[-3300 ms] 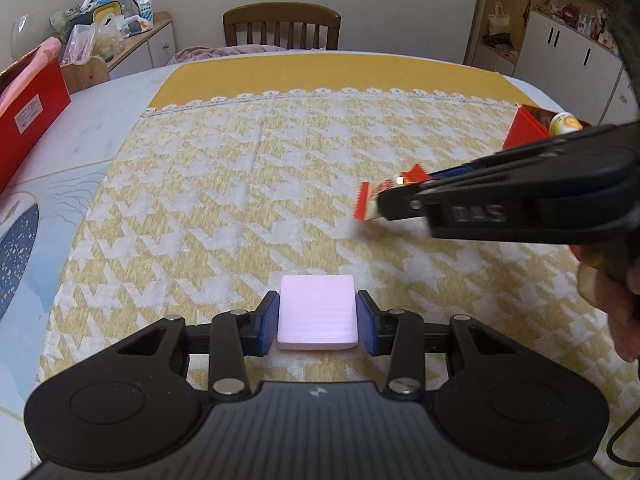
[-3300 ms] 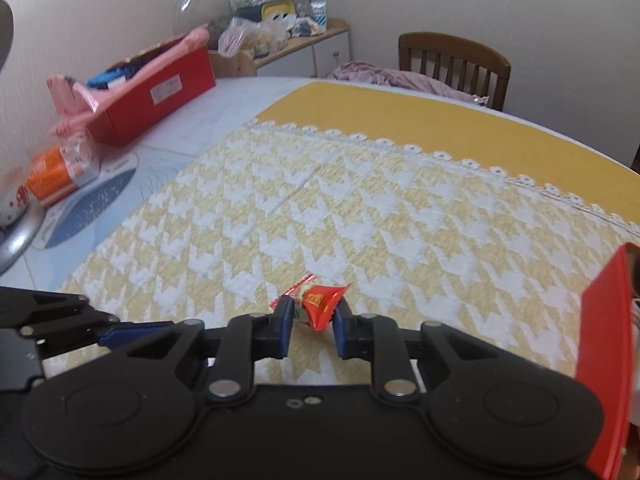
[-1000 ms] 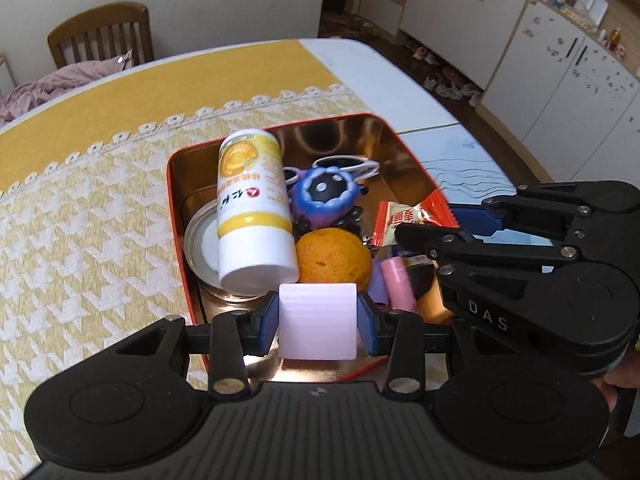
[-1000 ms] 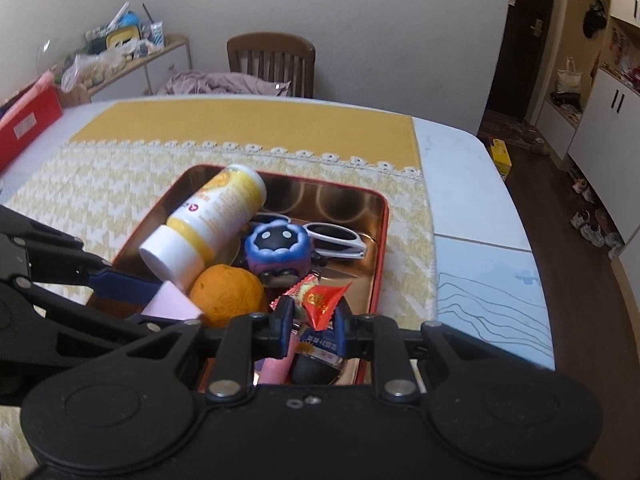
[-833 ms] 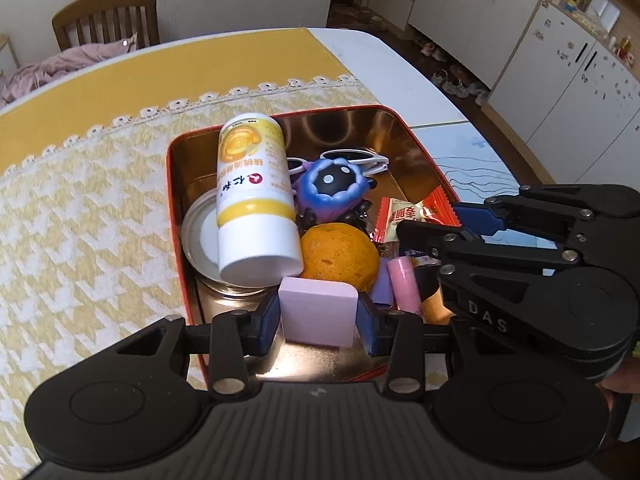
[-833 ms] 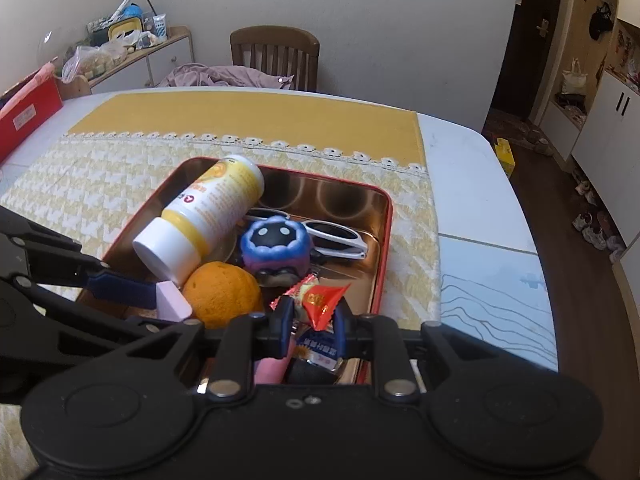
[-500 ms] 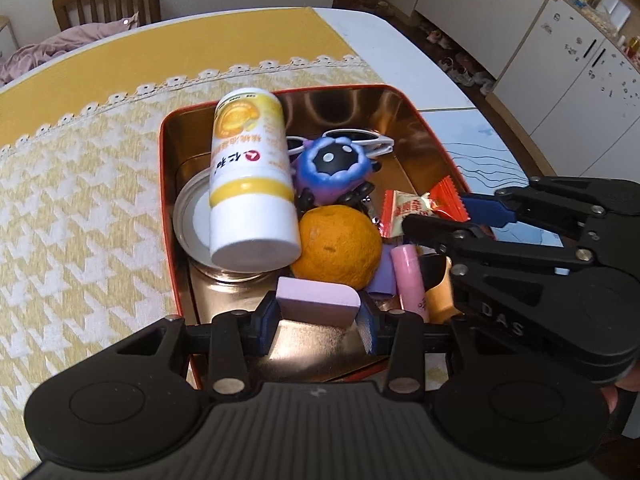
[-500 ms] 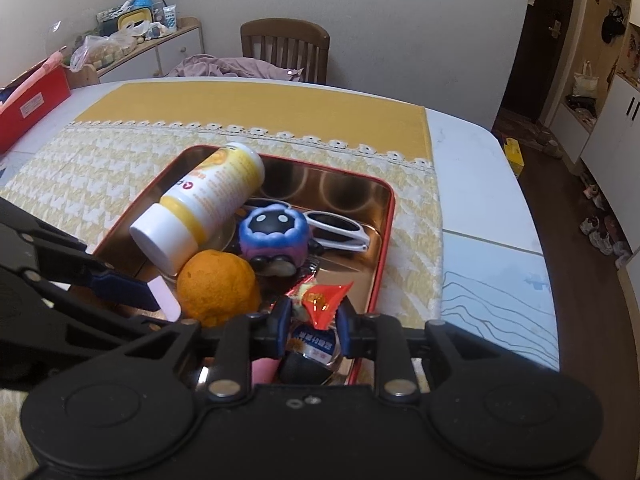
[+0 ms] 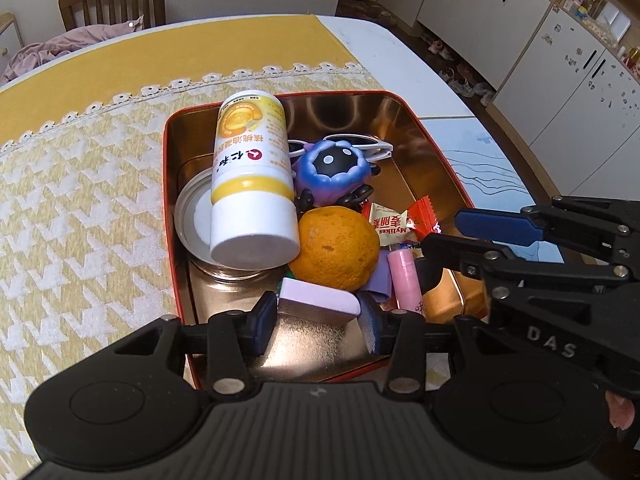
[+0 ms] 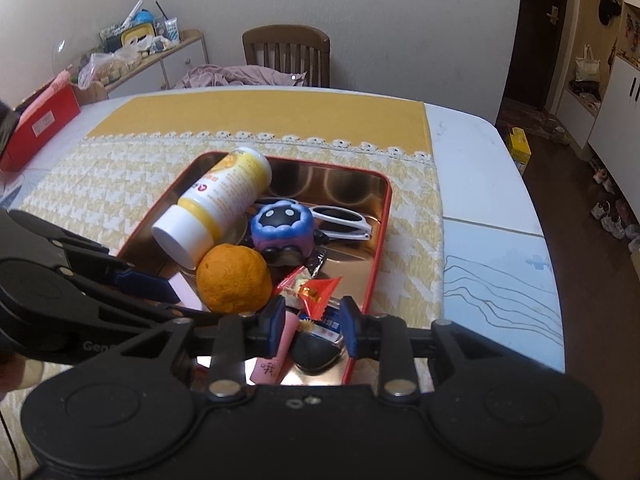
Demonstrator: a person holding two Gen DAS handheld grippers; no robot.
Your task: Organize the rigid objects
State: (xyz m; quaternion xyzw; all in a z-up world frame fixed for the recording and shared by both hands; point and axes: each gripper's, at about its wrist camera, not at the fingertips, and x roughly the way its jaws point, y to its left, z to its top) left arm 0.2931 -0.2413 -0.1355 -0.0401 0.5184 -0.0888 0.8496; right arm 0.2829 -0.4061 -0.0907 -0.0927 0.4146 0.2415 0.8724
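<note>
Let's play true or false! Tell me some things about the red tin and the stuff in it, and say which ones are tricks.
1. The orange sits inside the red tin. True.
2. The yellow bottle stands straight up. False: it lies tilted on its side.
3. The white sunglasses lie behind the blue toy. True.
4. The tin rests on bare wood. False: it rests on a yellow-and-white cloth.
5. The pink block is between the left fingers. True.

both grippers hang side by side, tilted downward. the left gripper [image 9: 318, 320] has its jaws parted, pads standing off. the right gripper [image 10: 312, 318] is likewise spread wide.
</note>
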